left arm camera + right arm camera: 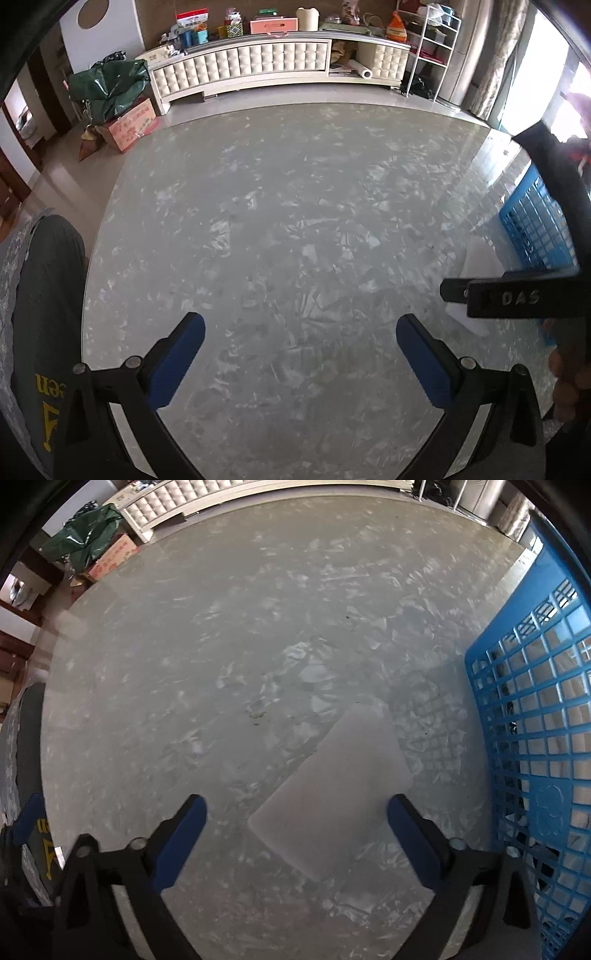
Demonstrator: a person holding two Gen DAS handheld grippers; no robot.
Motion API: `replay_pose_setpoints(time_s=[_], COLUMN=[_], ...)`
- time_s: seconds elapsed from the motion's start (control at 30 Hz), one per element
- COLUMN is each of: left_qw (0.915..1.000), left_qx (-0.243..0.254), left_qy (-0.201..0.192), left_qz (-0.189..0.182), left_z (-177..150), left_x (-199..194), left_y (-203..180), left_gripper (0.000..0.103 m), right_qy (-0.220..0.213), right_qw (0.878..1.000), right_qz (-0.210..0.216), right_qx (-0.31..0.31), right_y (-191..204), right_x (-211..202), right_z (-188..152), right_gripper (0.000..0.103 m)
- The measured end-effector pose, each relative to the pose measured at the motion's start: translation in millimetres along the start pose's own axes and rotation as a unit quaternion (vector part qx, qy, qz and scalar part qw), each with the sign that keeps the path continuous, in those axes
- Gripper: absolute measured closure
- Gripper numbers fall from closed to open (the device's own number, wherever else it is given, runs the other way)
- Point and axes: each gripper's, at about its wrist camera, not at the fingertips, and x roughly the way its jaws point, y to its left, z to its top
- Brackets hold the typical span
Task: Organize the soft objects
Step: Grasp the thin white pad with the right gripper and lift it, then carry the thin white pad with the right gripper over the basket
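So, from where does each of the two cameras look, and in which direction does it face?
Left wrist: sits on the left gripper, faces across the marble table toward a white cabinet; its open blue fingers show, with the right gripper at right.
Right wrist: sits on the right gripper, looks down at a white foam pad beside the blue basket; its fingers are open.
Shared: table, pad, basket, cabinet.

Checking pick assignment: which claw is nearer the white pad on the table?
Right. The right claw hovers open directly over the white pad; the left claw sits off to the pad's left, over bare table.
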Motion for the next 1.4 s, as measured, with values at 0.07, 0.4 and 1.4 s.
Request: replay_pose_setpoints(time_s=[0.07,0.4,1.4], left_qw=[1.0,0.9998,0.9967], left_qx=[-0.006,0.011,0.038], left_qy=[0.0,-0.007,-0.063], left_qz=[-0.001,-0.016,-0.035], left_z=[4,12,21], left_x=[2,3,-55], left_y=[0,-14,-63], left_gripper=[0.0,0.0,0.0], right_qy=[0.003,-0.004,-0.141], right_qw=[1.0,1.0,0.986], right_qz=[-0.008,-0.024,0.032], right_qx=[0.004,0.004,-0.08], right_y=[-6,-31,-61], right_x=[8,28,-82], right_z=[4,21,-44], right_gripper=[0.008,0.035,0.087])
